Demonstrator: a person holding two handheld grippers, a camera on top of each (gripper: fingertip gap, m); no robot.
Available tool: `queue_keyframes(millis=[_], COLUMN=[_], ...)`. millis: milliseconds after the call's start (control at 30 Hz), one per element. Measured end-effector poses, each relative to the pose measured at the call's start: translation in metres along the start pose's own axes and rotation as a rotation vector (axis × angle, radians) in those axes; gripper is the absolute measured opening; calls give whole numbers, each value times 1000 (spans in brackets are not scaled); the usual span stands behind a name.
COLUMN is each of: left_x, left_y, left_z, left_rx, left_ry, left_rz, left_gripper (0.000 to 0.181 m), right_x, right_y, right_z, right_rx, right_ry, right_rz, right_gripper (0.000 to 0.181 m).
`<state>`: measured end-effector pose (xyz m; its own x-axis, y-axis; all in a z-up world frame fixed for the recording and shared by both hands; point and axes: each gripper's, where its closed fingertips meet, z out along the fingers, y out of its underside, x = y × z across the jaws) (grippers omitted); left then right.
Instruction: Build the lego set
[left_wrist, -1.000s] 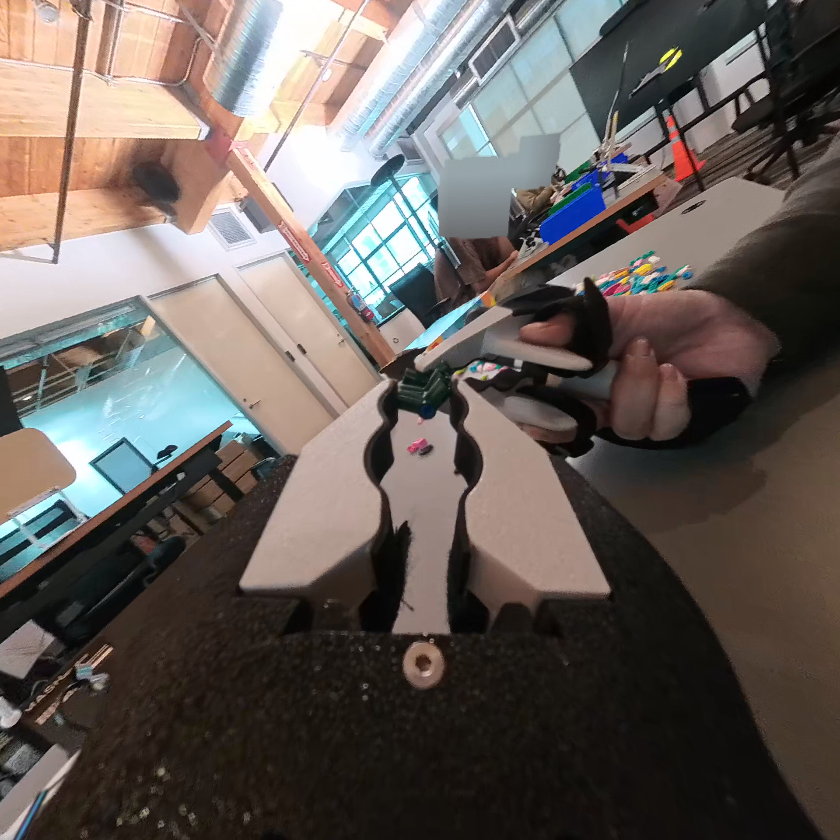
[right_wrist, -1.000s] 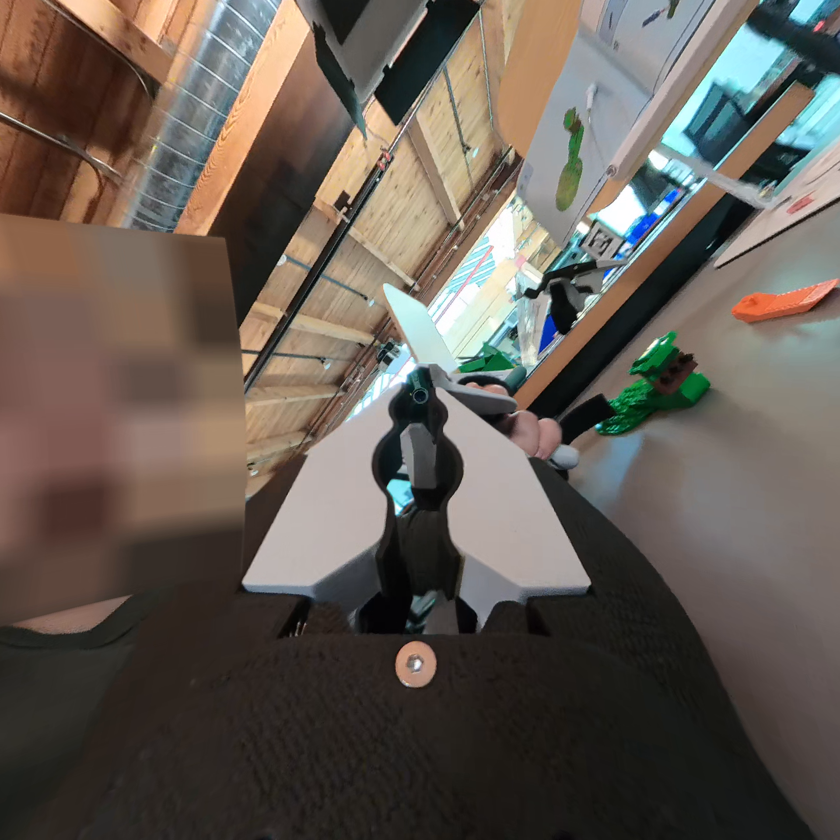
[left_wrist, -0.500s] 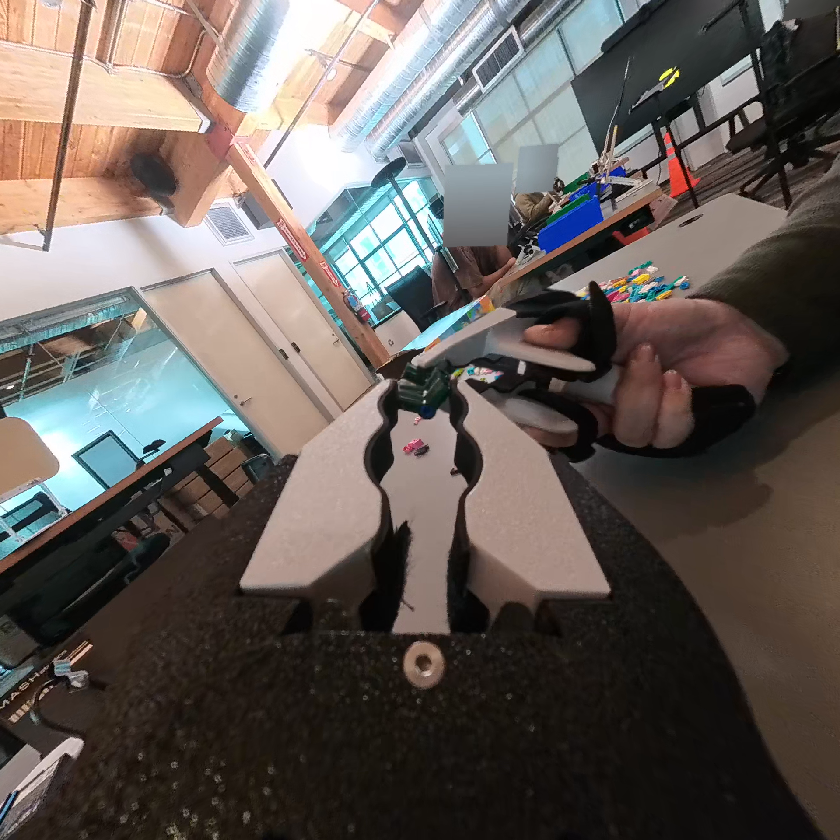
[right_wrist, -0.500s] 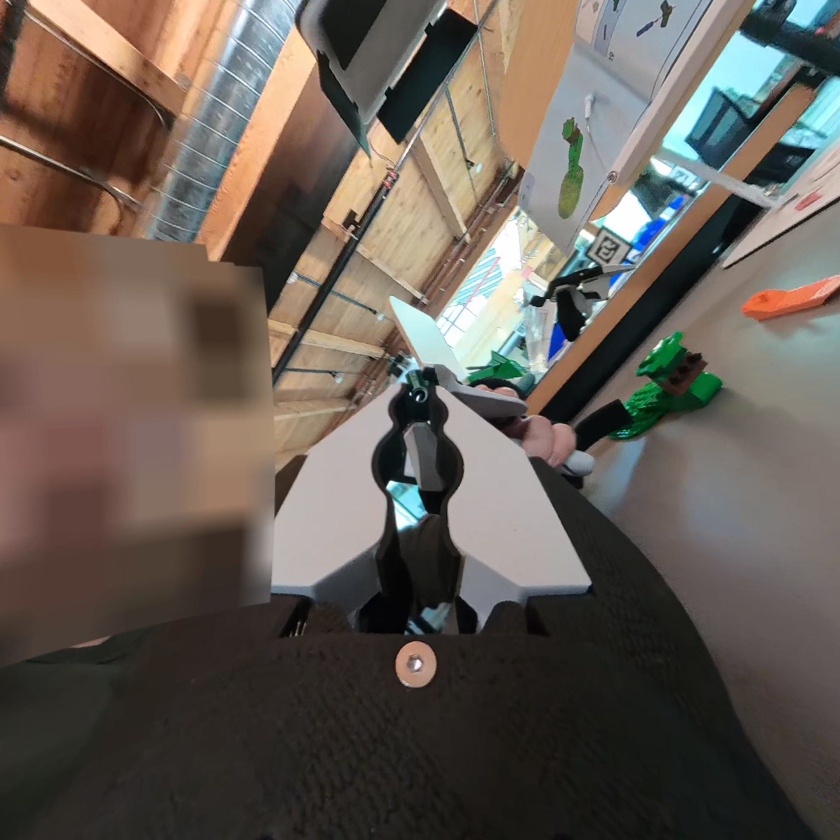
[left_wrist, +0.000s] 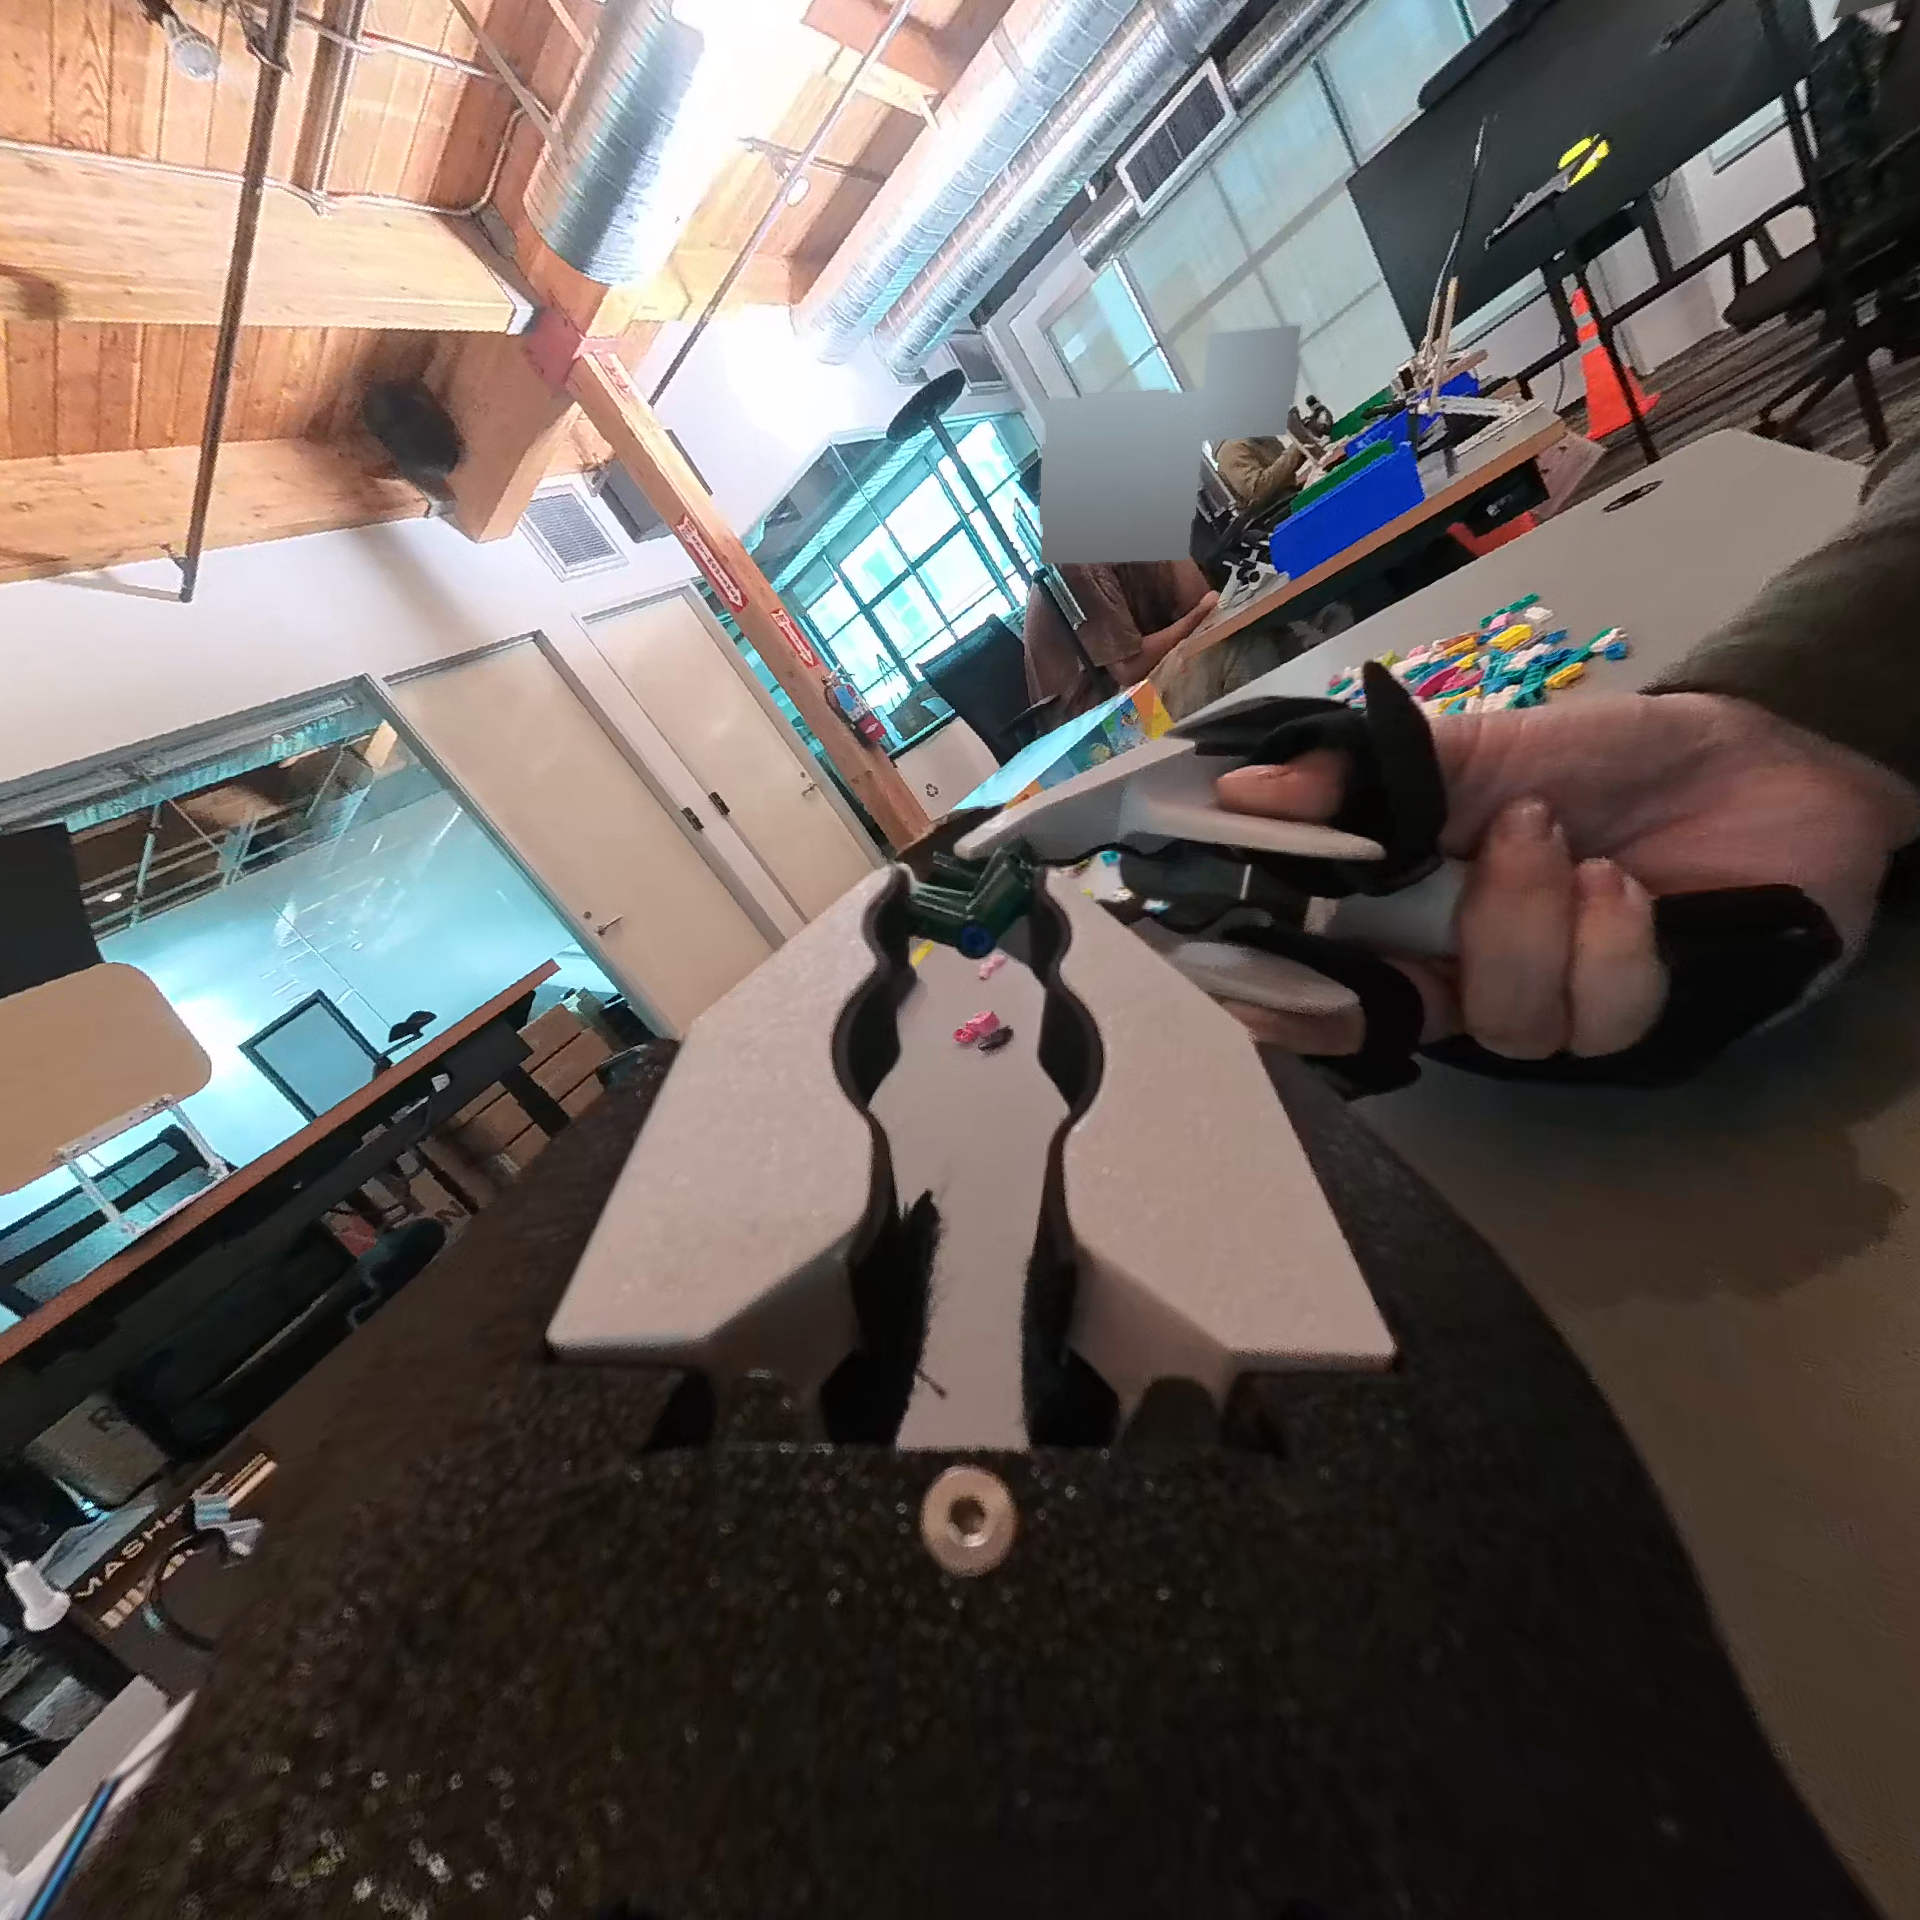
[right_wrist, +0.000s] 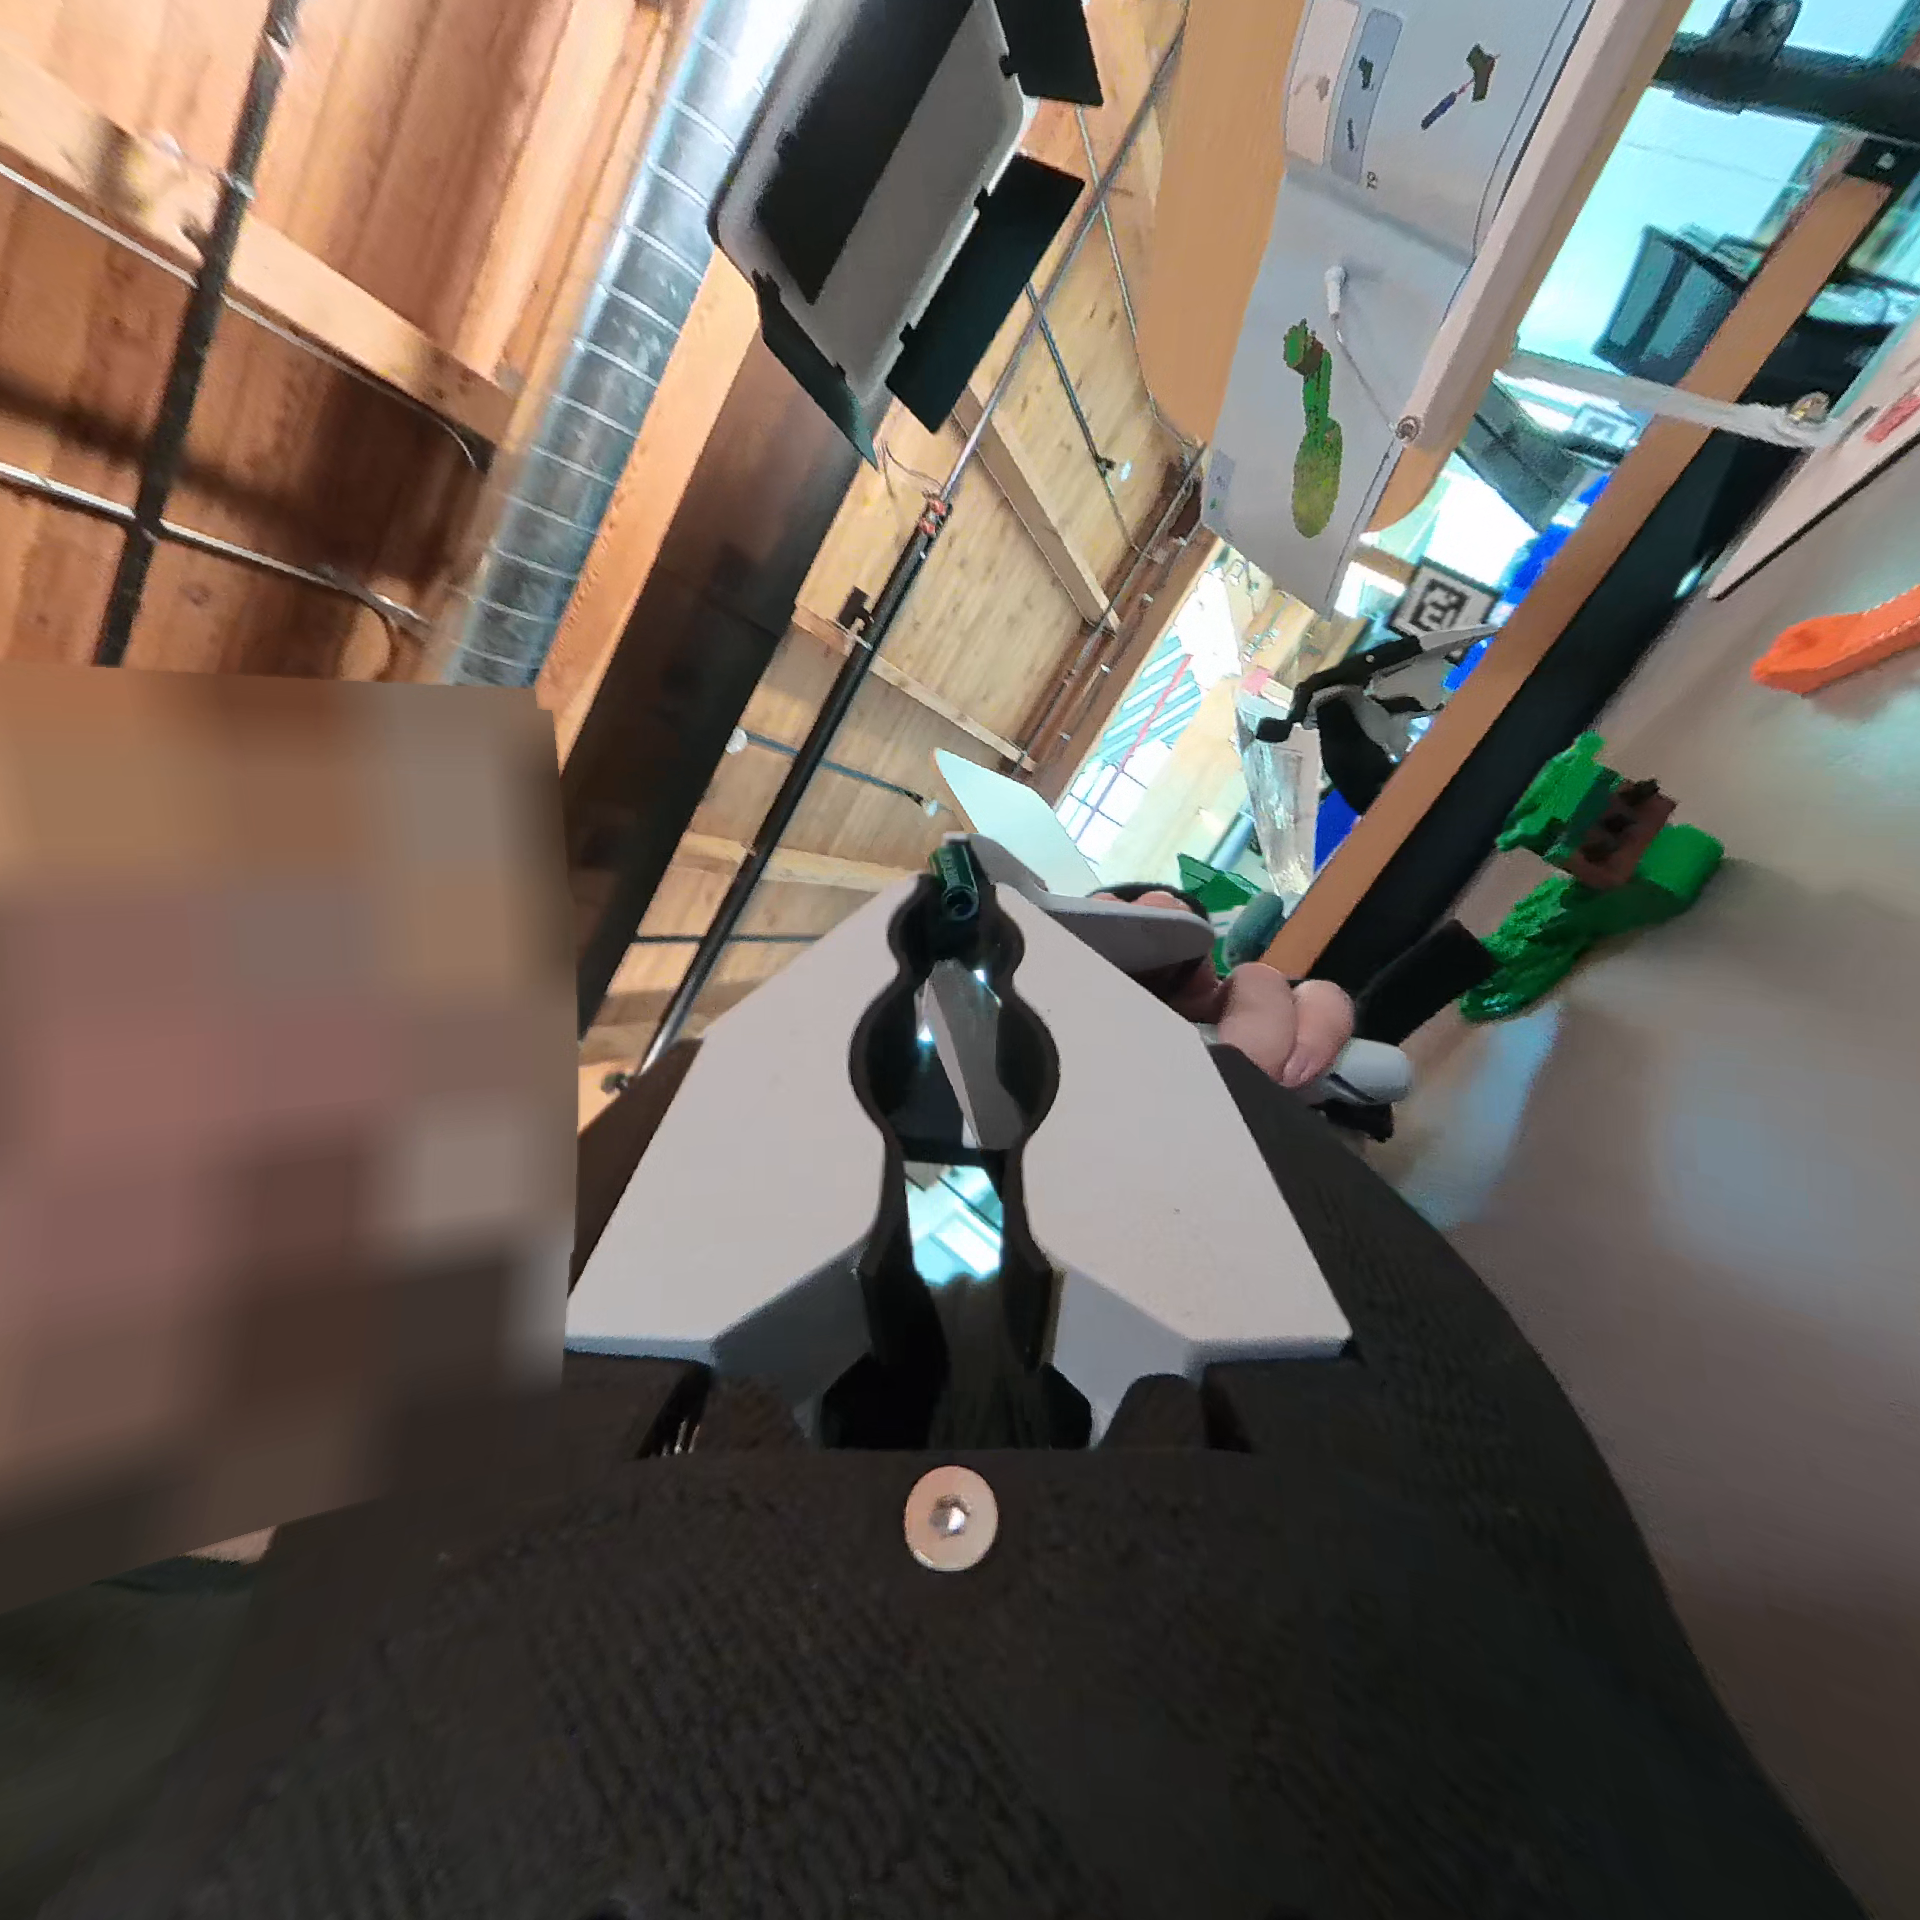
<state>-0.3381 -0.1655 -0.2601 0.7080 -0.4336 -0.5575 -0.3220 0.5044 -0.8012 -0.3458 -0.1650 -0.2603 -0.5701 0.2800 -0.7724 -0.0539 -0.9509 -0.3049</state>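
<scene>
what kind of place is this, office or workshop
Most likely an open-plan office used as a workshop: exposed wooden ceiling with metal ducts, glass-walled rooms, and long work tables strewn with loose lego pieces.

At ten o'clock in the left wrist view we see a wooden ceiling with a ribbed silver duct, and at two o'clock an orange traffic cone stands well beyond a blue bin on a far desk. At nine o'clock two pale doors meet a glass wall. In the right wrist view, an orange flat tool lies at three o'clock on the grey table.
</scene>
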Motion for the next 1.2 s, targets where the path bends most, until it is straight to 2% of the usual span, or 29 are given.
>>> queue_keyframes(millis=[167,400,733,900,1100,1200], left_x=[-4,-5,-4,-3,1,3], left_y=[-3,-5,-11,-17,-24,-27], left_z=[0,0,-4,-4,-4,-5], left_rx=[-4,-1,89,152,218,232], left_ry=[-48,-62,12,64,164,196], left_rz=[33,4,-169,-367,-623,-659], left_gripper=[20,20,21,20,20,20], right_x=[-3,-6,-13,-21,-29,-31], right_y=[-2,-1,5,7,11,14], right_z=[3,5,9,11,12,12], right_rx=[58,30,-44,-86,-200,-244], right_ry=[-26,-11,6,-23,-7,-3], right_rz=[7,-114,-272,-343,-554,-607], right_gripper=[6,6,6,6,6,6])
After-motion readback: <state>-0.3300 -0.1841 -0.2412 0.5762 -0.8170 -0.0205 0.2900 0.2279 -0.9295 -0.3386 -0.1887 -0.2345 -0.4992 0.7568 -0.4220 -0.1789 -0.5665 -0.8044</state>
